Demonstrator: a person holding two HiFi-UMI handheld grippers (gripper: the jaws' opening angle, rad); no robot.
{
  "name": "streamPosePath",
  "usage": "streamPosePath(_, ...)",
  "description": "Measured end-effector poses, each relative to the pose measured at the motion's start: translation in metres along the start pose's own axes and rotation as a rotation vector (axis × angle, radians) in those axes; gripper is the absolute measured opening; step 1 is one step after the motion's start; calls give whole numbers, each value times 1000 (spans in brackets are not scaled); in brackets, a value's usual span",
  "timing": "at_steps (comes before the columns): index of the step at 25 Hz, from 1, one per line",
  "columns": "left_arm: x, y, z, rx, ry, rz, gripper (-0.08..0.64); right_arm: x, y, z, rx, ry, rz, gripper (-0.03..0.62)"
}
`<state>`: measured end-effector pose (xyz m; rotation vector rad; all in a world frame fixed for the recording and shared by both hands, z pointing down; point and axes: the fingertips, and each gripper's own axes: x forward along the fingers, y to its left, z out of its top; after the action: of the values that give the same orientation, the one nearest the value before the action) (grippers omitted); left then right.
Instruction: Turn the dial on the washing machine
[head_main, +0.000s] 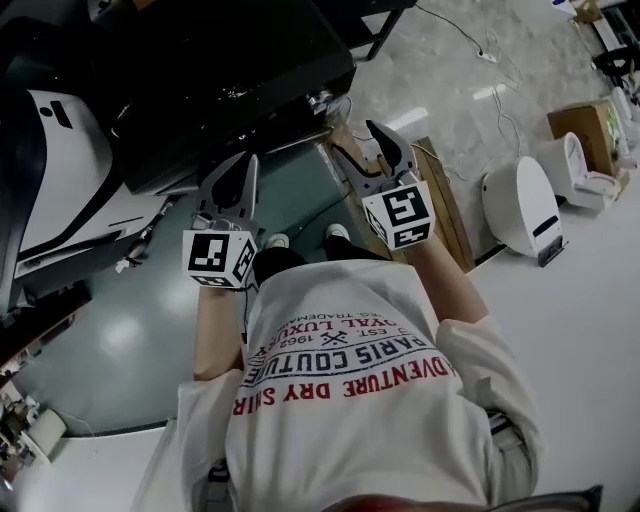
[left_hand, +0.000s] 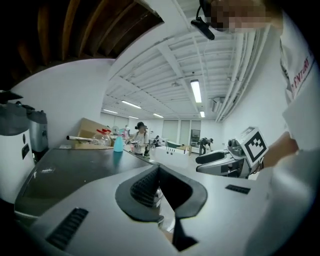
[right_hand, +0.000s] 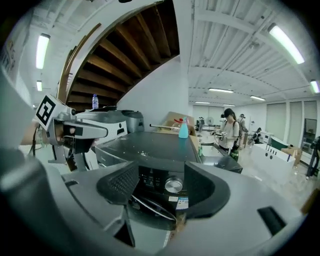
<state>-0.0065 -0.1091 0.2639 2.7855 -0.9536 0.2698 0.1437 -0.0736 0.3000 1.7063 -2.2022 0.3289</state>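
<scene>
Head view: two grippers, the left gripper (head_main: 230, 185) and the right gripper (head_main: 355, 142), point at one dark washing machine (head_main: 230, 70) ahead.

Left gripper view: the jaws are spread and released, holding nothing.

Right gripper view: the jaws are spread and empty. The single silver dial (right_hand: 173, 185) sits ahead between them, untouched.

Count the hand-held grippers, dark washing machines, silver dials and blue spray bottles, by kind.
Left hand-held gripper and right hand-held gripper: 2
Dark grey washing machine: 1
Round silver dial: 1
Light blue spray bottle: 1
Total: 5
</scene>
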Motion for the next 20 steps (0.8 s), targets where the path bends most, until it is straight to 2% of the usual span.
streamPosePath(5, -3, 4, -27, -47, -10, 155, 15, 33, -12, -30, -85, 46, 89, 279)
streamPosePath(9, -11, 7, -56, -79, 4, 245, 15, 57, -7, -57, -147, 68, 152, 279)
streamPosePath(15, -13, 14, -90, -95, 22, 323, 15, 98, -18, -83, -209, 76, 114, 279)
streamPosePath(20, -2, 22, -112, -66, 19, 353, 15, 132, -24, -96, -240, 75, 89, 279)
